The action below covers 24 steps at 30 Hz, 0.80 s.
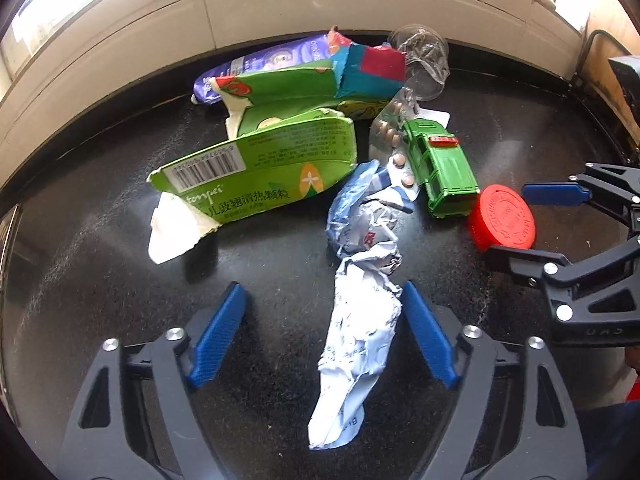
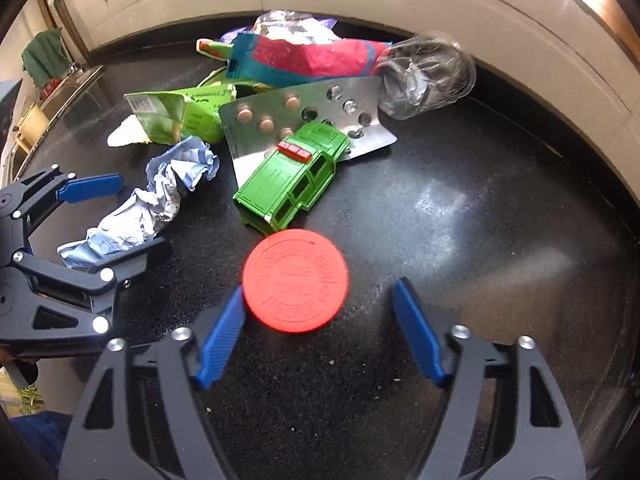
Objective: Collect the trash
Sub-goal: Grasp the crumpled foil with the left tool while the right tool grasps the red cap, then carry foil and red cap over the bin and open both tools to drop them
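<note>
Early in the collecting, by the look of it: whole litter pile lying on the speckled black countertop (image 1: 120,280), nothing lifted yet.

Left gripper (image 1: 324,332) spread wide, blue ribbed pads either side of the crumpled white-and-blue paper wrapper (image 1: 360,280), right pad touching or nearly touching its edge, left pad well apart from it. Nothing pinched. Next move, likely: closing on the paper's narrow near tail, soft and creased, easy to squash but liable to slip out.

Right gripper (image 2: 320,332) also spread, with the flat round red plastic lid (image 2: 296,280) between its fingertips, hard against the left pad and clear of the right. Embossed lettering on the top, low profile; likely needs the pads down at counter level to catch the thin rim.

Farther off, just beyond the lid: small green toy truck (image 2: 292,176), hard moulded plastic, probably not trash. Behind it, silvery foil blister pack (image 2: 304,112) with a few pink pills left. Far left, torn green cardboard box (image 1: 256,168) with barcode. At the far edge, crushed clear plastic cup (image 2: 428,76) and purple tube (image 1: 260,68).
</note>
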Tool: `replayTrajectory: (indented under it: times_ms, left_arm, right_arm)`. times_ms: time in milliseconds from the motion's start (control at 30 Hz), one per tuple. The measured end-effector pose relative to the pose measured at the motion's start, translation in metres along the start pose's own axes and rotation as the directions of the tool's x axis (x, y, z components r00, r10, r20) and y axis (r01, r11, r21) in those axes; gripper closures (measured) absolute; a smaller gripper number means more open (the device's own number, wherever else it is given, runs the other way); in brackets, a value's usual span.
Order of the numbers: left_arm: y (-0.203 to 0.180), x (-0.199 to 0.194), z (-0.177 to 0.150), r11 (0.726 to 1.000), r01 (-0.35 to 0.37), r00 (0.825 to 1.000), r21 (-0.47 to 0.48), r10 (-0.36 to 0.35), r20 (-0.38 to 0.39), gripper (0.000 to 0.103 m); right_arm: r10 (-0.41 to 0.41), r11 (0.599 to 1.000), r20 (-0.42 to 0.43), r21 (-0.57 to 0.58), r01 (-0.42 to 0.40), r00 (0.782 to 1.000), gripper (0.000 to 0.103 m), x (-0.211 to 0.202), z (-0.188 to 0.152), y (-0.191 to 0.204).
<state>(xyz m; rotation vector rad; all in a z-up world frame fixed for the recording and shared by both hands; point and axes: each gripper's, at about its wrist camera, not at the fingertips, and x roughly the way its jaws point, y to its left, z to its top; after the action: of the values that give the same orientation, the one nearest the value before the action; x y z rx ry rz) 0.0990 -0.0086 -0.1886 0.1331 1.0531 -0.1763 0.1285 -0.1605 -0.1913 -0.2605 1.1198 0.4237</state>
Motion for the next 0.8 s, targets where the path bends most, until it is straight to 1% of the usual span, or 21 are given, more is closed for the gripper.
replayTrajectory:
  times_ms: [33,67,133,167,233,333,400,567,700,800]
  left_arm:
    - [-0.002,-0.001,0.001,1.0,0.004,1.0,0.011,-0.004,0.003,0.041]
    - [-0.004,-0.002,0.002,1.0,0.008,1.0,0.02,-0.008,0.004,0.047]
    - [-0.008,-0.005,0.004,0.999,0.009,1.0,0.038,-0.009,0.004,0.072]
    - [-0.01,-0.005,0.004,0.999,0.008,1.0,0.044,-0.008,0.002,0.075]
    - [-0.012,-0.007,0.003,0.999,0.008,1.0,0.048,-0.008,-0.004,0.077]
    - [-0.014,-0.015,0.0,0.999,-0.004,1.0,0.049,0.004,0.0,0.078]
    - [-0.014,-0.024,-0.002,0.999,0.0,1.0,0.043,0.0,0.007,0.078]
    - [-0.016,-0.051,-0.014,1.0,-0.019,0.999,0.022,0.018,0.027,0.078]
    - [-0.024,-0.069,-0.026,1.0,-0.019,0.999,0.024,0.018,0.039,0.078]
    - [-0.03,-0.077,-0.033,0.999,-0.017,0.999,0.028,0.015,0.047,0.078]
  right_arm:
    - [0.005,1.0,0.003,-0.006,-0.005,1.0,0.05,-0.001,0.001,0.001]
    - [0.005,1.0,0.001,-0.011,-0.005,1.0,0.054,-0.002,0.002,0.002]
    - [0.017,1.0,-0.007,-0.013,-0.017,1.0,0.054,-0.001,0.003,0.003]
    - [0.019,1.0,-0.009,-0.013,-0.019,1.0,0.054,-0.002,0.002,0.003]
    - [0.02,1.0,-0.009,-0.01,-0.02,1.0,0.054,-0.006,0.0,0.004]
    - [0.018,1.0,0.007,0.004,-0.018,1.0,0.054,-0.02,-0.004,0.004]
    - [0.018,1.0,0.02,0.021,-0.018,1.0,0.054,-0.031,-0.008,0.003]
    - [0.009,0.998,0.058,0.058,-0.012,0.998,0.054,-0.061,-0.018,0.001]
    - [0.006,0.997,0.089,0.082,-0.013,0.996,0.054,-0.088,-0.032,0.006]
    - [0.004,0.996,0.095,0.092,-0.013,0.996,0.054,-0.099,-0.042,0.002]
